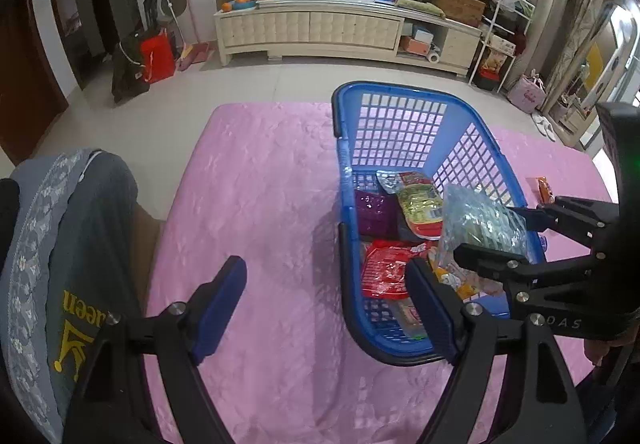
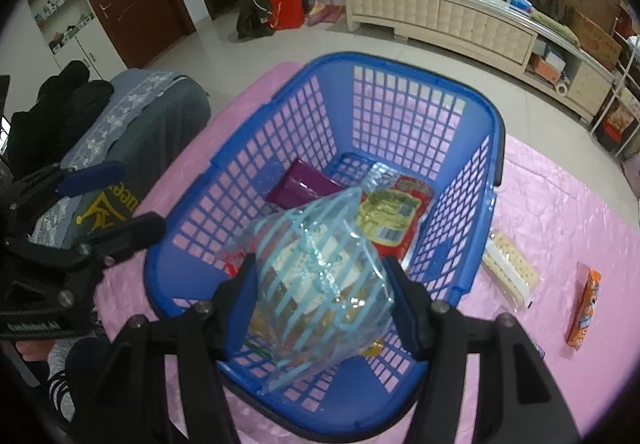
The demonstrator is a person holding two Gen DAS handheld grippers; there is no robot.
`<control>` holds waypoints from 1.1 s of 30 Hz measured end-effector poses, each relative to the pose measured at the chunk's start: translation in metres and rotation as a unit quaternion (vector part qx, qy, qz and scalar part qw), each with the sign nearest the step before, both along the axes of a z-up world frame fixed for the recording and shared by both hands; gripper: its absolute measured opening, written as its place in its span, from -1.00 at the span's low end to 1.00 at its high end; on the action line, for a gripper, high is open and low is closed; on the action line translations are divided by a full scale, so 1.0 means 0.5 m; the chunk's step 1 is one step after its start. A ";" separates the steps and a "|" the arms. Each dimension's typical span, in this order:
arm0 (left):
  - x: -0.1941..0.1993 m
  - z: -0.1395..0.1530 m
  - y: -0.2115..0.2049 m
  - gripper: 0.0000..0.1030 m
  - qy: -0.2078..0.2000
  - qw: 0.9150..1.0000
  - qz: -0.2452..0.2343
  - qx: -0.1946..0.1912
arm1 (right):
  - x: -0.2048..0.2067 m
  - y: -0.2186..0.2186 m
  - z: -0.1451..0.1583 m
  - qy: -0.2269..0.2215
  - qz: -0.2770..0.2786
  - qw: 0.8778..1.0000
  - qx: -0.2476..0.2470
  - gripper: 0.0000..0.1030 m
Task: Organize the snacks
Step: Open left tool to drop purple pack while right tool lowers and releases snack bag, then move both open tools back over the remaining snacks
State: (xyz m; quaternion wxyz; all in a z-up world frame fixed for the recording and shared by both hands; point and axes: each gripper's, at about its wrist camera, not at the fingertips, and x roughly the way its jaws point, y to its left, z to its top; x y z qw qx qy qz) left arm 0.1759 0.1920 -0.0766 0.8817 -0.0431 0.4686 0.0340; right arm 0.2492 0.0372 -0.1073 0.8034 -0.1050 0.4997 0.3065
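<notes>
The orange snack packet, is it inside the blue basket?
No, the orange snack packet lies on the pink cloth, outside the blue basket.

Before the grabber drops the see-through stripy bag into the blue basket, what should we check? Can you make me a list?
1. Right gripper holds the striped clear bag: ok.
2. Bag is above the blue basket: ok.
3. Left gripper empty, open, outside the basket: ok.
4. Room left in the basket: ok.
5. Snacks still on the pink cloth, cracker pack and orange packet: not ok.
</notes>
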 end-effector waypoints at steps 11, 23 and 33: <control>-0.054 0.014 -0.020 0.55 -0.014 1.000 0.006 0.004 | -0.029 -0.002 0.006 0.011 0.017 1.000 0.004 0.65; -0.120 0.103 -0.104 0.60 -0.062 0.998 -0.015 0.018 | -0.105 -0.094 0.133 -0.036 -0.010 0.998 0.044 0.65; -0.125 0.146 -0.229 0.60 -0.081 0.995 -0.057 0.019 | -0.148 -0.217 0.194 -0.089 -0.031 0.994 0.050 0.65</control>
